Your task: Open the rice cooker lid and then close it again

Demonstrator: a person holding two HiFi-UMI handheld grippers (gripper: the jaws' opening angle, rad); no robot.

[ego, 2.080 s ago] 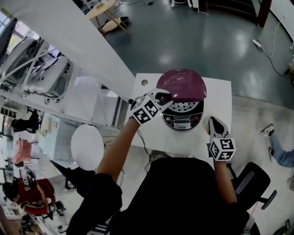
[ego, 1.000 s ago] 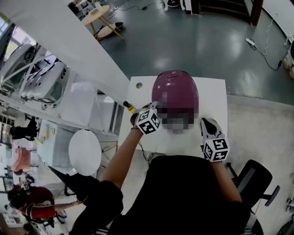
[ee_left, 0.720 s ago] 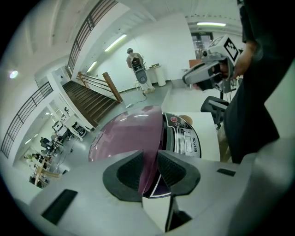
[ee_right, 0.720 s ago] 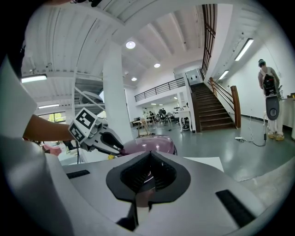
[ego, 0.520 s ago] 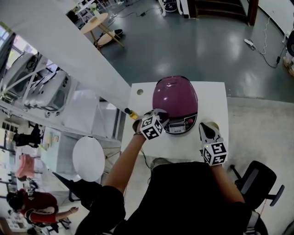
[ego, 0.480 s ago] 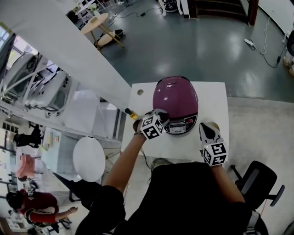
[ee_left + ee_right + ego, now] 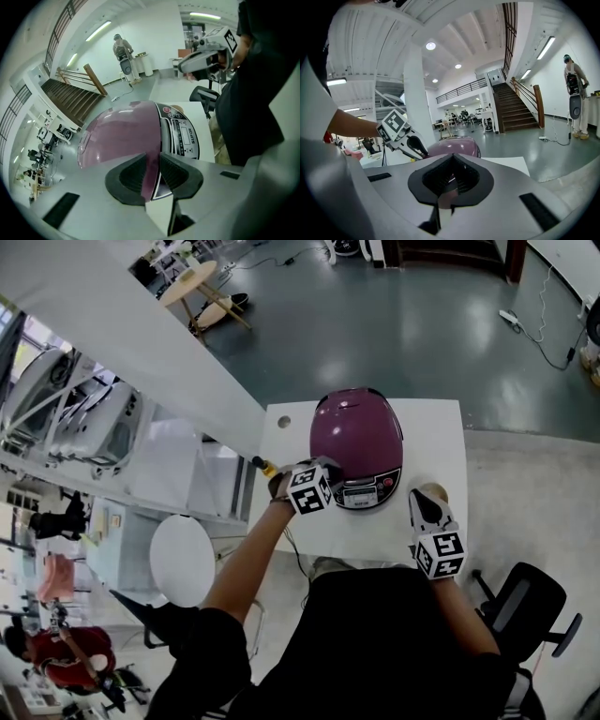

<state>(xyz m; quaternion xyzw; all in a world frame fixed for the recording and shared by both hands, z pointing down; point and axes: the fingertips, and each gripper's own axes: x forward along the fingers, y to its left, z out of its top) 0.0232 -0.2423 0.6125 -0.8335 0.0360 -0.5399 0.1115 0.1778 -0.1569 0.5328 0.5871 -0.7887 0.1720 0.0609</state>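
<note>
The rice cooker (image 7: 356, 442) is set mid-tabletop (image 7: 445, 427), with its purple lid (image 7: 354, 432) down and its control panel (image 7: 362, 491) turned toward the near edge. The left claw (image 7: 328, 468) is pointed steeply down at the lid's front left rim. Its jaws are parted by a narrow gap through which the lid is seen, and no clamping can be made out. The right claw (image 7: 424, 498) is shut and empty by the near right corner, well apart from the cooker. Since the lid lies just ahead of the left claw, any final press is judged to fall to it.
</note>
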